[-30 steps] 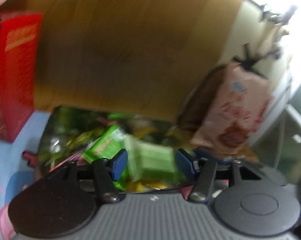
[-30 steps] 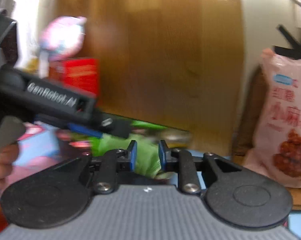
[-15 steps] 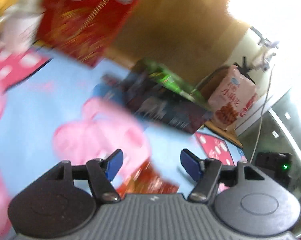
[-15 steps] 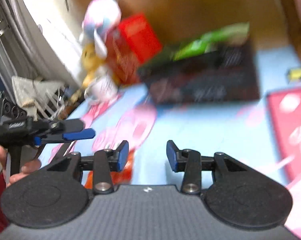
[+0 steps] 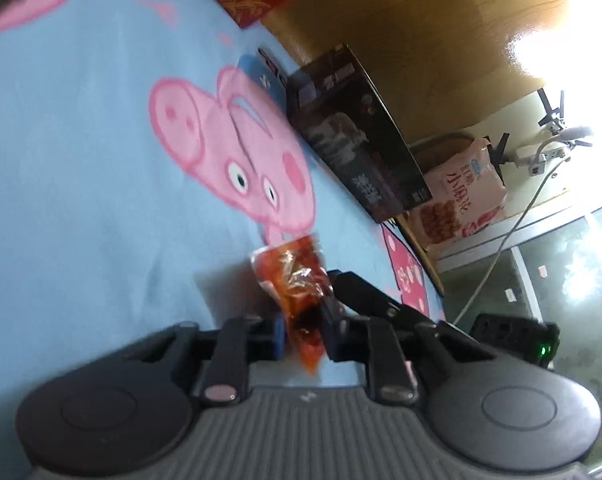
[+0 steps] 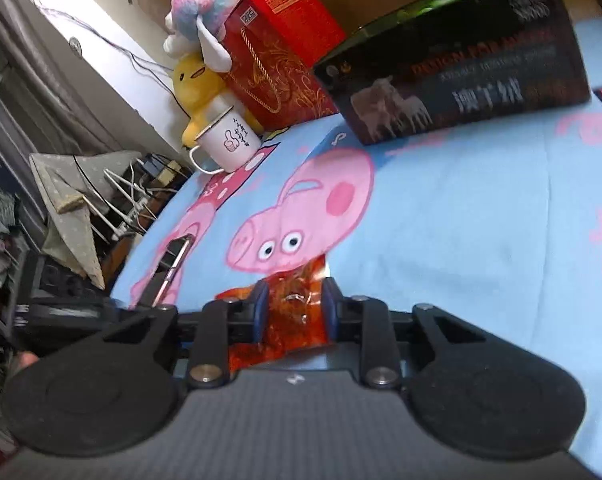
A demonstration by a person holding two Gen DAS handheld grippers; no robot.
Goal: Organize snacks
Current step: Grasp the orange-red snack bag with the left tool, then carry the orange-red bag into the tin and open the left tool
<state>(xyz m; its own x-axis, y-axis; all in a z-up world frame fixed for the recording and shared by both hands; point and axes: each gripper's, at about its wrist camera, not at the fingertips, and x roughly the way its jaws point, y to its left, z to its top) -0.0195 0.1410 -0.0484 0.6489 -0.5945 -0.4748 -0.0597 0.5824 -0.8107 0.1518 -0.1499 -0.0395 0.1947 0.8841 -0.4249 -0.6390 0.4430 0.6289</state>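
Note:
A small clear packet of red-orange snack (image 5: 297, 280) lies on the blue Peppa Pig cloth (image 5: 81, 184). My left gripper (image 5: 301, 338) is shut on one end of the packet. My right gripper (image 6: 293, 312) is closed around the same packet (image 6: 289, 312), which fills the gap between its blue pads. Its dark fingers (image 5: 365, 292) show just right of the packet in the left wrist view. The dark open-topped box (image 6: 461, 68) with green snacks inside stands at the back of the cloth; it also shows in the left wrist view (image 5: 357, 140).
A red carton (image 6: 281, 48), plush toys (image 6: 205, 4) and a white mug (image 6: 229, 140) stand back left. A phone (image 6: 173, 260) lies on the cloth near the left edge. A pink snack bag (image 5: 461, 196) leans beyond the box. The table's left side drops to clutter.
Both grippers have swung down from over the dark box to the cloth. Both jaws have closed from open onto the red-orange packet.

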